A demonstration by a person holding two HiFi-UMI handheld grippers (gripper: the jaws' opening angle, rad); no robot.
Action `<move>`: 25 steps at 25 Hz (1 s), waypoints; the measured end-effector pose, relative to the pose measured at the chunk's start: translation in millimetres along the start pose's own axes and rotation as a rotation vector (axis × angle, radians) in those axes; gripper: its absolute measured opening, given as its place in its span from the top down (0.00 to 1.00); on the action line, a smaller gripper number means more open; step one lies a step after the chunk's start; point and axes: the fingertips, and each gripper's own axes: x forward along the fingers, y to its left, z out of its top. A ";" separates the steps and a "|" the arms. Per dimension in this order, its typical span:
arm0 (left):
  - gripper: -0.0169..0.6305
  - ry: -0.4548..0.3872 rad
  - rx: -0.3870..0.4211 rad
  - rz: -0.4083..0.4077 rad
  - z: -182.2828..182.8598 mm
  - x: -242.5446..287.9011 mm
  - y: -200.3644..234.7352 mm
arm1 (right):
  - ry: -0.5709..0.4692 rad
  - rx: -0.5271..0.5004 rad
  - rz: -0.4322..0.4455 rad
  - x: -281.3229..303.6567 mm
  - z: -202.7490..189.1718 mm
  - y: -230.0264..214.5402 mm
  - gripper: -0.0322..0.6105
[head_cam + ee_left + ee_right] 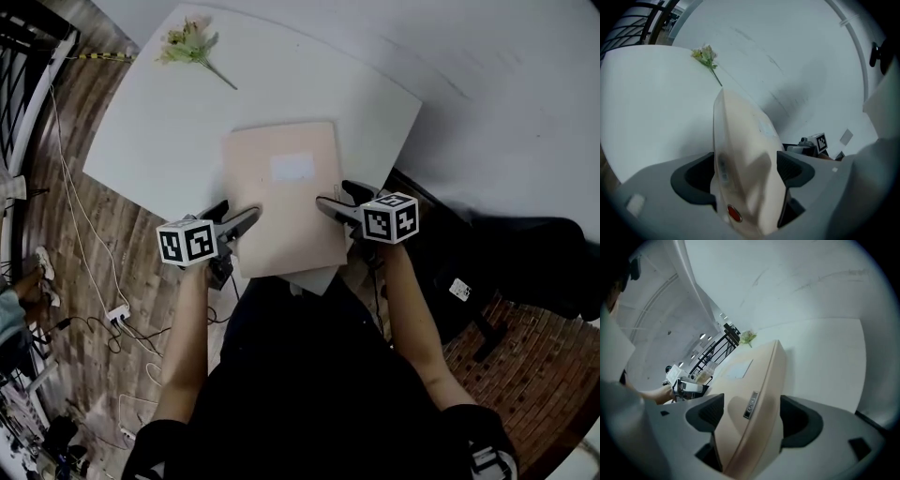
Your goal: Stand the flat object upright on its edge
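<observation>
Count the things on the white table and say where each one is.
2. A beige flat case lies at the near edge, partly overhanging it; a flower sprig lies at the far left corner. Anything under the case would be hidden.

Unreadable, too small: pale label (pixel 292 168) atop flat object (pixel 281 220); likewise blurred grey marking (pixel 751 405) on its edge.

A beige flat case (pixel 281 197) with a pale label lies on the white table (pixel 159 122), the left gripper (pixel 251 217) at its left edge, the right gripper (pixel 326 203) at its right, a flower sprig (pixel 192 47) well apart.
</observation>
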 end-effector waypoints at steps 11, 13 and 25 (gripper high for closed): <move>0.35 0.109 -0.079 -0.039 -9.7 10.1 5.1 | 0.128 0.080 0.096 14.8 -7.5 -2.7 0.42; 0.35 0.125 -0.071 -0.037 -10.2 10.6 5.5 | 0.140 0.087 0.100 15.7 -8.0 -4.0 0.42; 0.41 0.163 -0.094 -0.033 -11.8 13.3 8.5 | 0.206 0.146 0.090 16.9 -12.6 -12.8 0.42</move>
